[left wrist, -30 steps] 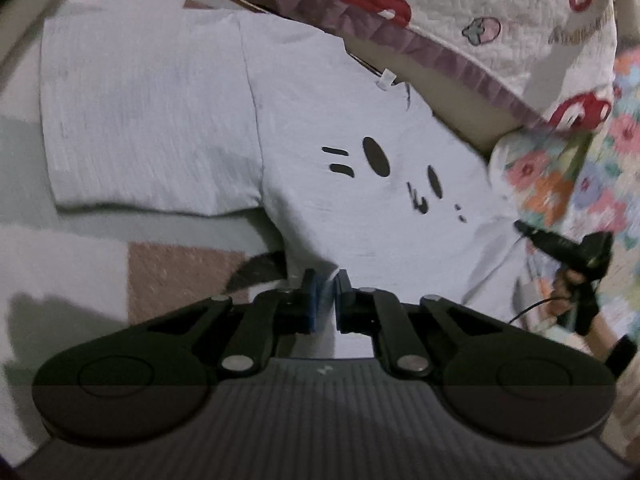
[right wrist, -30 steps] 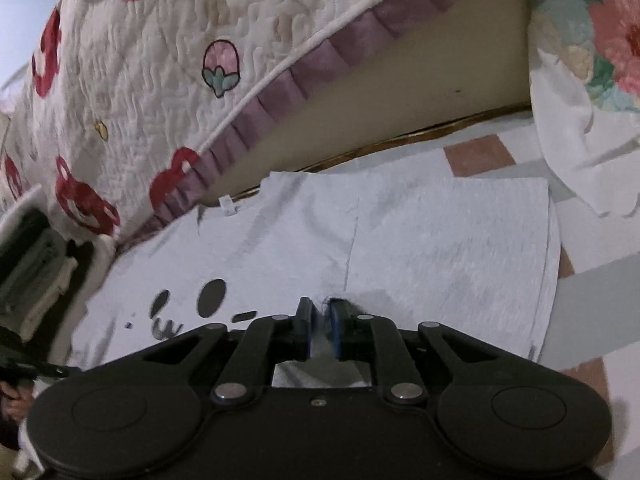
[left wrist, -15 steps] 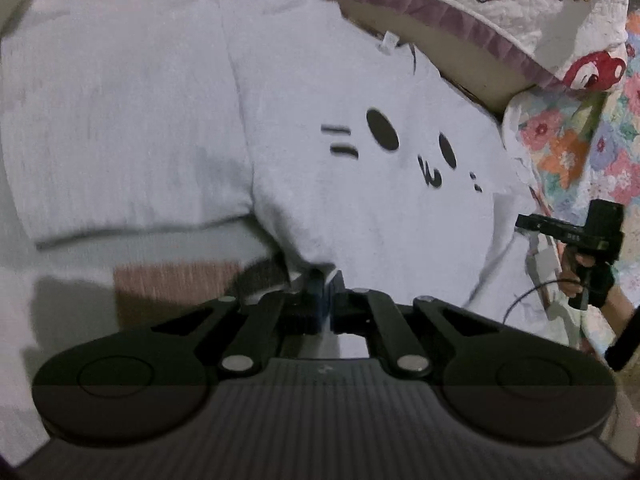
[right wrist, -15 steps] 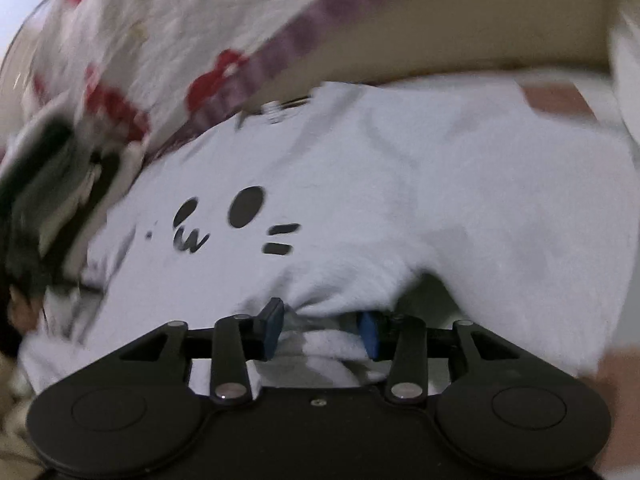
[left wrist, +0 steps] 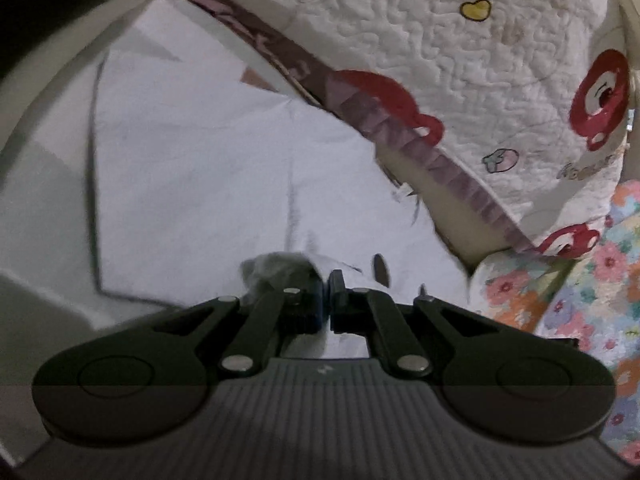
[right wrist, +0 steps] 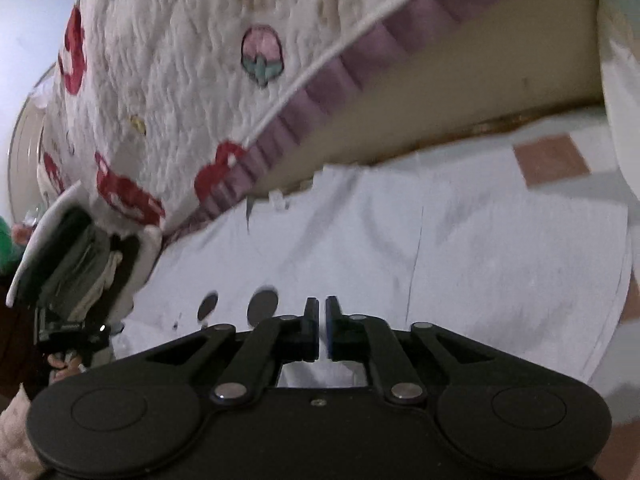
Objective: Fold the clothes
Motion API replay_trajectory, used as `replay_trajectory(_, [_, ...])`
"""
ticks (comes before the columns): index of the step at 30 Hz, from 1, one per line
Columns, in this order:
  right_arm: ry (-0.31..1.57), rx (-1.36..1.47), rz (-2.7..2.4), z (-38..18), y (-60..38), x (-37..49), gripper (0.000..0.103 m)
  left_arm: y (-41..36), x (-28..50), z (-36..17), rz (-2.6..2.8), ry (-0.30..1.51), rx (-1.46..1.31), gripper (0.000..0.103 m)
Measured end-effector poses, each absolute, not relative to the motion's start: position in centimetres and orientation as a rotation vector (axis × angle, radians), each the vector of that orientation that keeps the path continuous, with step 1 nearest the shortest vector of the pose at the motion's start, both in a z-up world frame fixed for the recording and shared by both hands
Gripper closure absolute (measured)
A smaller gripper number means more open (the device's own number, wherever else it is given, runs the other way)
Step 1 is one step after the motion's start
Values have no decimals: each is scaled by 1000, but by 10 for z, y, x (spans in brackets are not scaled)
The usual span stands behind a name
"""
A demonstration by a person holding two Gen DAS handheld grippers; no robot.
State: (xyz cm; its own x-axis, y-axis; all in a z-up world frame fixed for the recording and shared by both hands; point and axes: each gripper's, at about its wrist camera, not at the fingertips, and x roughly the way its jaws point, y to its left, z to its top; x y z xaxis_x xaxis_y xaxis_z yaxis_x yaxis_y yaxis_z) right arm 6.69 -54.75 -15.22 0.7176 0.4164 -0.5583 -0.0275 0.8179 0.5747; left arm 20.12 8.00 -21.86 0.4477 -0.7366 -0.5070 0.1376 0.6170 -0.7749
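A: Fig. a, where's the white T-shirt [left wrist: 192, 184]?
B: Spread flat on the floor beside a quilt [left wrist: 460, 60]. Left gripper [left wrist: 325, 280] is clamped on a bunched fold at the shirt's near edge.
A: Fig. b?
B: Right gripper [right wrist: 322, 306] closing, jaws nearly together, nothing visibly between; shirt lies ahead & under it.

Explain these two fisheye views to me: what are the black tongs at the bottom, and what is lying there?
Each picture comes from a camera mounted on a hand-held gripper, looking along its two fingers; a person holds one in each hand. The left hand-held gripper is shut, seemingly pinching a fold of the T-shirt. The right hand-held gripper is closing over the same T-shirt; whether its pads pinch cloth is unclear. The pale shirt, printed with a cartoon face, lies spread on a checked sheet. Behind it hangs a quilt with red bears.
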Motion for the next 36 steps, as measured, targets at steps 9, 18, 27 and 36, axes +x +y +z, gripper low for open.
replay_trajectory(9, [797,579,312,-162,-535,31,75,73,177,-213,-697,945,-561,80])
replay_trajectory(18, [836,558,127,-197,-529,52,55,39,178,-218,-658,992,-315,52])
replay_trajectory(27, [768,528,102,-167,-540,95,51,41,189,-217,-628,965,-367,101])
replay_trajectory(36, [857,633,91,-182,-542,123,50,49,177,-222,-619,947,-401,100])
